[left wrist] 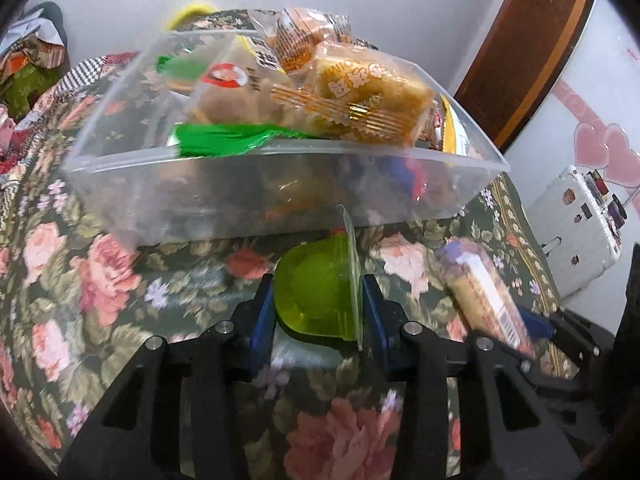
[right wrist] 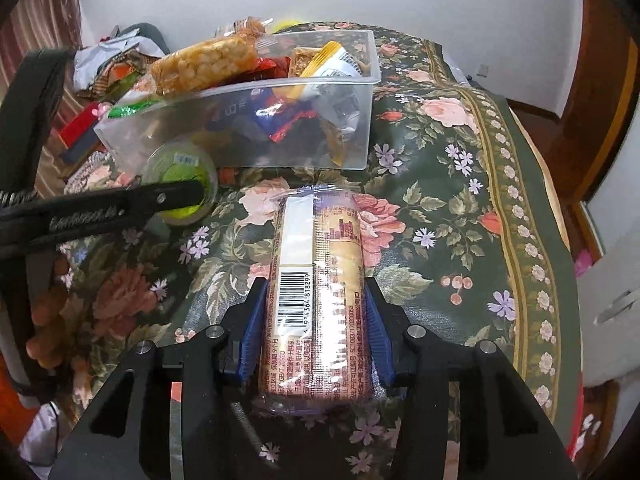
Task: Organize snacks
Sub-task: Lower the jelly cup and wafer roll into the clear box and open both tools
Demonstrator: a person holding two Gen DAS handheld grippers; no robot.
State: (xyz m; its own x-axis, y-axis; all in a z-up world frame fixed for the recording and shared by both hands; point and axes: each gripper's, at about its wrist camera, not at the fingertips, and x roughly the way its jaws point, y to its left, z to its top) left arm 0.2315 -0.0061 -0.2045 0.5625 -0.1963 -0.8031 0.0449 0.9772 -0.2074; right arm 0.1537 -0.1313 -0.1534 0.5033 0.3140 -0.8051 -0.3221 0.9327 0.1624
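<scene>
Floral cloth point(right wrist: 440, 184) is spread over the desk under both grippers. Between the jaws of the left gripper point(left wrist: 319, 300) a green jelly cup point(left wrist: 316, 292) is held, the blue pads point(left wrist: 262, 312) being pressed on its two sides. Just ahead of these jaws a clear plastic box point(left wrist: 248, 196) is seen, filled above its rim with wrapped snacks point(left wrist: 360, 92). Between the jaws of the right gripper point(right wrist: 316, 320) a long biscuit pack point(right wrist: 316, 280) is clamped, with the barcode turned up and its far end pointing forward. Ahead of these jaws and a little to the left, the same box stands on the cloth. A white suitcase point(left wrist: 576, 232) is seen far to the right of the left jaws.
</scene>
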